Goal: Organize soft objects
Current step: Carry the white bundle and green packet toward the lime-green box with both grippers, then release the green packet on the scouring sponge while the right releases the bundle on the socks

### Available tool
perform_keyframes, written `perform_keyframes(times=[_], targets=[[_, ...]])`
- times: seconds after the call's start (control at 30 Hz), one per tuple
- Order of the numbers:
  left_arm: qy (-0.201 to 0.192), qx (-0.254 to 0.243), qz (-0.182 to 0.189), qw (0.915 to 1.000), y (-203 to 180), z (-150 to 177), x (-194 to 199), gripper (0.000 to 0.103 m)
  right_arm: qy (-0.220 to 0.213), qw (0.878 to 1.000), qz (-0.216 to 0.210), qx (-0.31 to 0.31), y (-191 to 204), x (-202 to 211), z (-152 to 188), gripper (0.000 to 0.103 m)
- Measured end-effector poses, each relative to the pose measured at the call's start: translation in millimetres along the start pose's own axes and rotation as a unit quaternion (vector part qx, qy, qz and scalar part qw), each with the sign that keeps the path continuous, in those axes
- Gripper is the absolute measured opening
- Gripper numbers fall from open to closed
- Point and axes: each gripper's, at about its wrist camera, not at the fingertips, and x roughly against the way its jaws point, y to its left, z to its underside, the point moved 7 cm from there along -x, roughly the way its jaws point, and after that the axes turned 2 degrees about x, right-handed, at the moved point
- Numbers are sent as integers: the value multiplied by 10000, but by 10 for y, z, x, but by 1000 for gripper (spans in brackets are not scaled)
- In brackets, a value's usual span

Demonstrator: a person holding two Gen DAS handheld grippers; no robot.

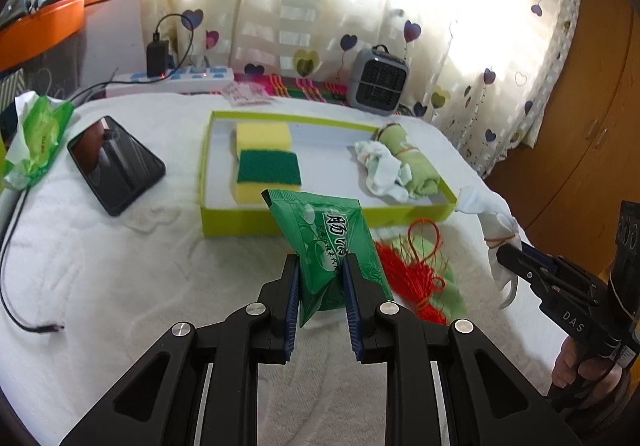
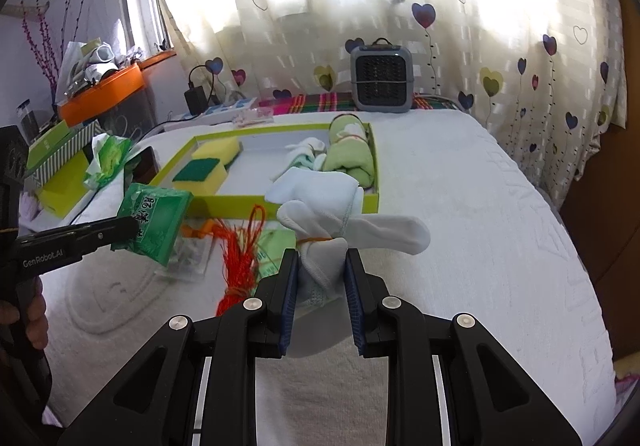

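Observation:
My left gripper [image 1: 321, 260] is shut on a green tissue pack [image 1: 328, 242] and holds it above the bed, just in front of the lime-green tray [image 1: 224, 224]; the pack also shows in the right wrist view [image 2: 154, 219]. My right gripper [image 2: 321, 256] is shut on a white sock bundle [image 2: 324, 205] tied with a rubber band, held near the tray's near right corner; it also shows in the left wrist view [image 1: 496, 221]. In the tray lie two yellow-green sponges [image 1: 266, 159], a white sock [image 1: 382, 167] and a rolled green cloth [image 1: 412, 161].
A red tassel [image 1: 416, 266] on a green cloth lies on the white bedspread in front of the tray. A black phone [image 1: 116, 163] and an open tissue pack [image 1: 38, 137] lie at the left. A power strip [image 1: 172, 79] and a small grey heater [image 1: 378, 81] stand at the back.

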Motion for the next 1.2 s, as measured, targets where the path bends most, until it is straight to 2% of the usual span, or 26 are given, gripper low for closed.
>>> perform_keyframes(times=[0.37,0.7,1.2], targets=[[-97,88,-58,9999,112,-333,-93,19,-47,9998,-157,136,59,-111,-248,24],[-148,121,-163,9997,241,-649,-293,19,83,9994,-232,239,49,-382,-474,24],[139,180,-228,9995,443,-882,-743,20,349,9986,-269,286,69,-822,-657,24]])
